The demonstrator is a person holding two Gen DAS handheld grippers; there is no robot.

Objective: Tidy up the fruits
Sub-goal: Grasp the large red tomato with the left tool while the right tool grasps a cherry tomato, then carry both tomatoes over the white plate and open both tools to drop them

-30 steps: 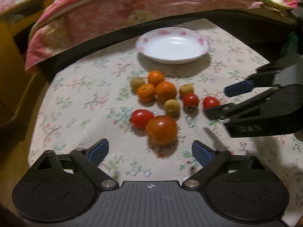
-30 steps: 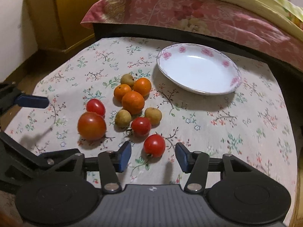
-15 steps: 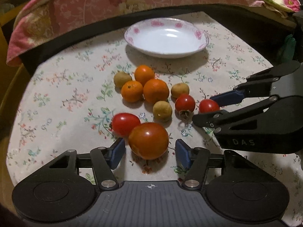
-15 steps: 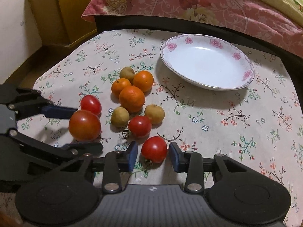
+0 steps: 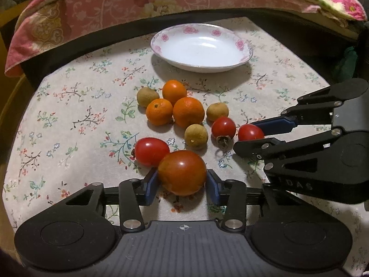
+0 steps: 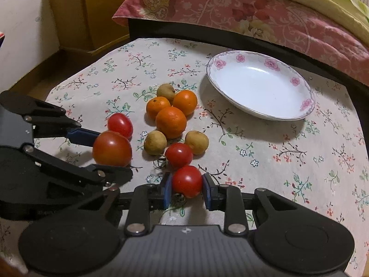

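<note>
With both jaws having just closed, left gripper (image 5: 182, 183) pinching the large tomato (image 5: 182, 173) and right gripper (image 6: 187, 190) a small tomato (image 6: 187, 181) (both on the surface), lifting toward the empty plate (image 6: 306, 105) likely follows.

both grippers clamped on tomatoes

right gripper (image 6: 187, 185) at 6 o'clock, pads pressed on small red tomato (image 6: 187, 181). left gripper (image 6: 105, 154) in from 9 o'clock, jaws just closing, large tomato (image 6: 112, 149) between them. oranges (image 6: 171, 122) and brown fruits (image 6: 155, 142) at centre. empty plate (image 6: 306, 105) at 2 o'clock on floral cloth (image 6: 276, 161).
</note>
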